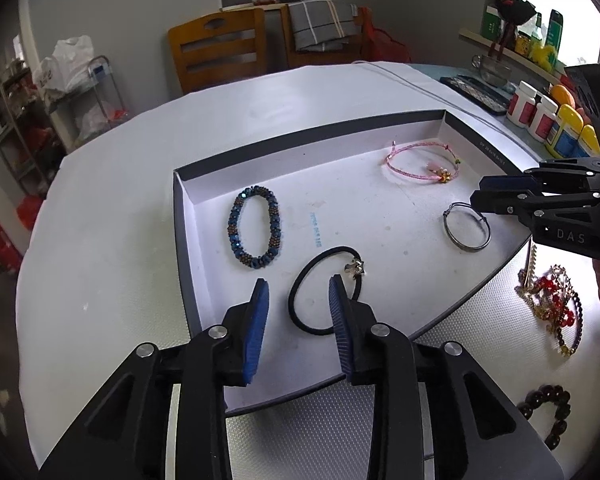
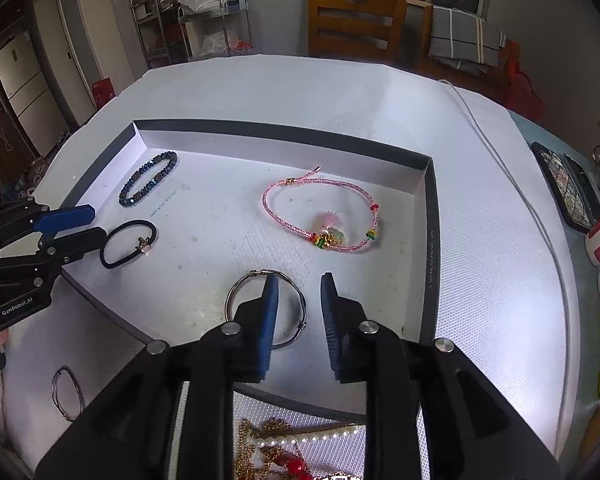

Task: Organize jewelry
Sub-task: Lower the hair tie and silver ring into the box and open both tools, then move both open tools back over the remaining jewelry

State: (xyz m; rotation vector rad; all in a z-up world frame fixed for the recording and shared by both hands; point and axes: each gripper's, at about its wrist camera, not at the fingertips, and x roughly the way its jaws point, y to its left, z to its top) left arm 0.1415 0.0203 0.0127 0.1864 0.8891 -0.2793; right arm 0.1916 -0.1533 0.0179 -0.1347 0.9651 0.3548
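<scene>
Tray holding four pieces: beaded bracelet, pink cord bracelet, hair tie, bangle.
My left fingers straddle the hair tie, released; right fingers released over the bangle.

Tray: white inside, dark grey rim. Beaded bracelet: dark blue with bronze-brown beads. Cord bracelet: pink braid, red, green and yellow beads (gold charm). Hair tie: black. Bangle: silver-grey. Left claw and right claw: black, ribbed blue pads. Table: white, dotted texture.
</scene>
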